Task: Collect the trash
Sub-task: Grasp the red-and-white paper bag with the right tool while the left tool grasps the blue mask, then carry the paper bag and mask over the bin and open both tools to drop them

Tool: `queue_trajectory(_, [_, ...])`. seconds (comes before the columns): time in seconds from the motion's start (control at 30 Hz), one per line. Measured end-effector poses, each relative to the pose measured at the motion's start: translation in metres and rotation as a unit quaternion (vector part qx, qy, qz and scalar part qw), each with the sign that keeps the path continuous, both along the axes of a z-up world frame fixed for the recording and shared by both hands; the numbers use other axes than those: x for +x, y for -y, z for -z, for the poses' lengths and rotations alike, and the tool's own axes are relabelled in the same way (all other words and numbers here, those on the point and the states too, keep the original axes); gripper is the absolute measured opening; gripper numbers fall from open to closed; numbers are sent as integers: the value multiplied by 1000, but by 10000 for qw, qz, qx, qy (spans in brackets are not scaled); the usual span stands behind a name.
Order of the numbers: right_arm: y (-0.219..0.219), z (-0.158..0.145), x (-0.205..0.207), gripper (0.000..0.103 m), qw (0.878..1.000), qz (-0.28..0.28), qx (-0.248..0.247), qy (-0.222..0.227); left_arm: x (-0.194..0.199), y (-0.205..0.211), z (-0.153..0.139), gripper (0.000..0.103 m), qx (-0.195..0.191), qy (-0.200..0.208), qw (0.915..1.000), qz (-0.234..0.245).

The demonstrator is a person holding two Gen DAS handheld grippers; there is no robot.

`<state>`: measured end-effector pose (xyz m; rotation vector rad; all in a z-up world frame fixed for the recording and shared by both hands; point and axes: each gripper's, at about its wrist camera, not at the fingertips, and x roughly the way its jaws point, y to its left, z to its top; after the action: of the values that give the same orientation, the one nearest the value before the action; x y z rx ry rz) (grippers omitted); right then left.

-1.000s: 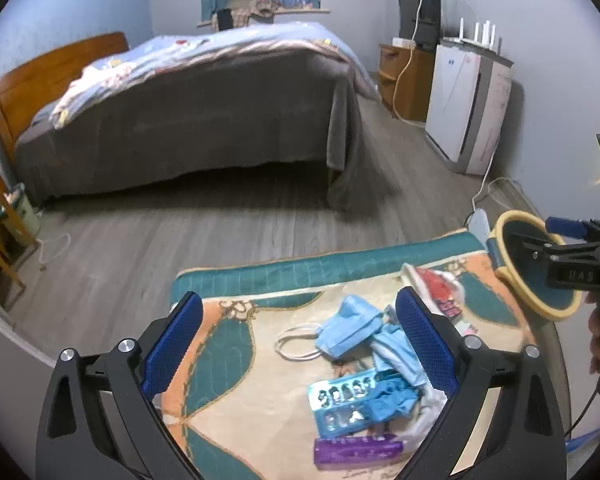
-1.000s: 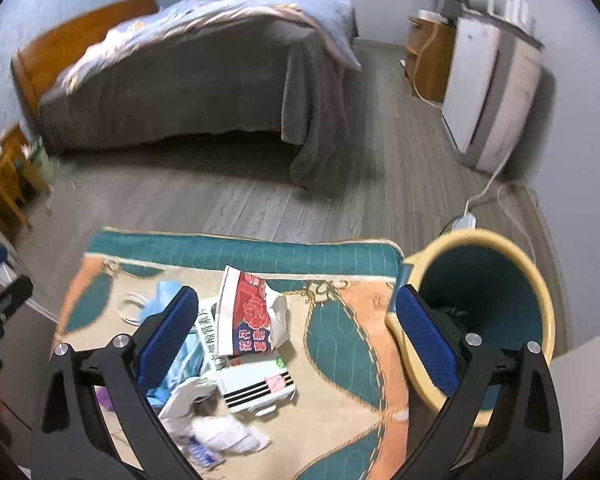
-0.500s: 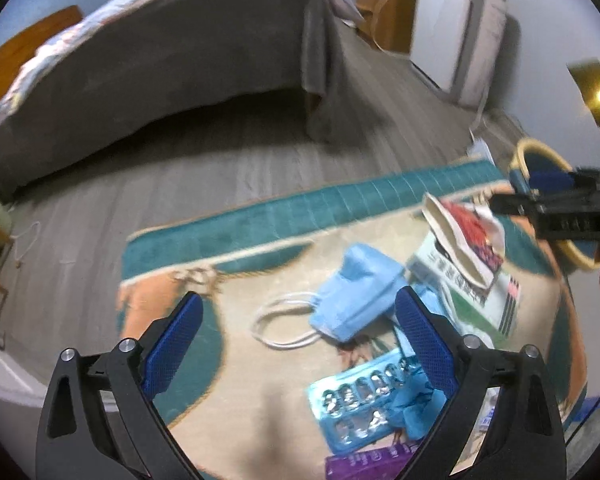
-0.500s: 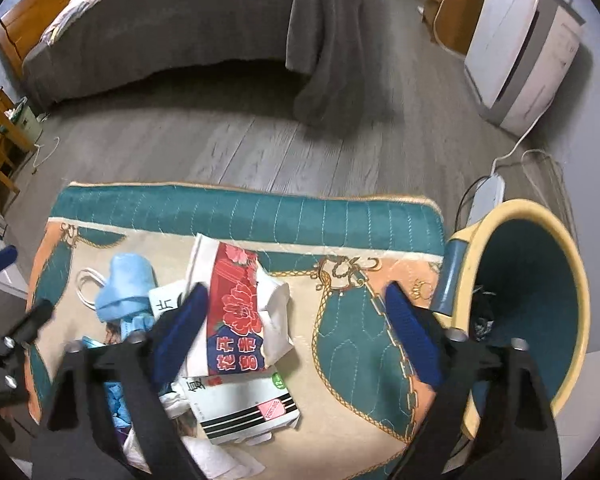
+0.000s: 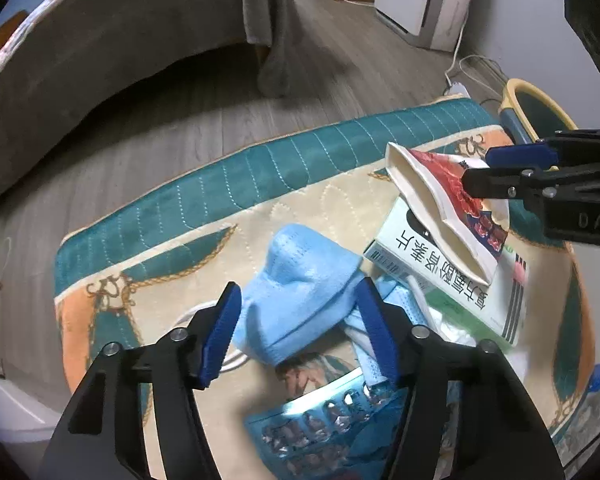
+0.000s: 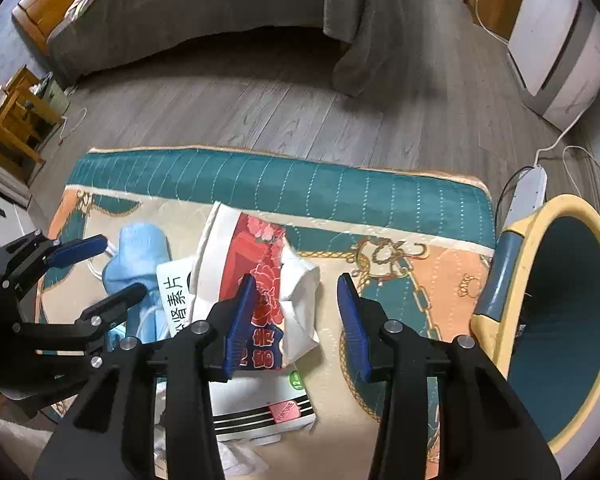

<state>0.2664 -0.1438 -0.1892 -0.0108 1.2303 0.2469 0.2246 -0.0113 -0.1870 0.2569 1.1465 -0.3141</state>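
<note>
On the quilted teal-and-peach surface (image 6: 380, 196) lie two soft blue face masks (image 5: 300, 284), one flattened red-and-white paper bag (image 6: 260, 264), one white medicine box (image 5: 452, 292) and one foil blister pack (image 5: 320, 428). The left tongs (image 5: 300, 320) straddle a mask, jaws wide, not gripping. The right tongs (image 6: 296, 316) gape over the bag's edge, beside one round yellow-rimmed bin (image 6: 540, 272).

On the rug (image 6: 380, 196): face mask (image 5: 300, 280) at left, medicine box (image 5: 452, 280) just right of it, paper bag (image 6: 256, 264) lying atop that box. Nearer the camera, before the mask, a blister pack (image 5: 320, 432). Off the rug's right edge, beside it on the floor (image 6: 260, 112), the wastebasket (image 6: 536, 240). Behind the rug, across bare floor, the bed (image 6: 180, 12). Behind the wastebasket, a power strip (image 6: 530, 188).
</note>
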Motion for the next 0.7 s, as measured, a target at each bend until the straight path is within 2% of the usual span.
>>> queue_trajectory(0.03, [-2,2,0,35,10000,-39,-73,-16,1,0,-1,58,-24,-24,10000,-17])
queue_trajectory(0.1, [-5,7,0,16,9999,-82,-110,-79,3,-2,-2,50,-132,-100,9999,-50])
queue_trajectory(0.13, [-5,7,1,13,9999,-79,-86,-90,3,-2,-2,42,-152,-124,9998,-42])
queue_trajectory(0.27, [-4,1,-1,11,9999,-49,-137,1,-1,-5,-5,26,-227,-175,9996,17])
queue_trajectory(0.37, [0,-6,-2,11,9999,23,-139,91,-6,-10,-13,20,-258,-74,9996,15])
queue_trajectory(0.47, [3,-15,-5,11,9996,61,-163,219,-11,-12,-21,17,-372,-1,9993,-44])
queue_trajectory(0.7, [13,-45,-16,11,9980,214,-100,594,-21,-19,-61,17,-573,643,9959,-281])
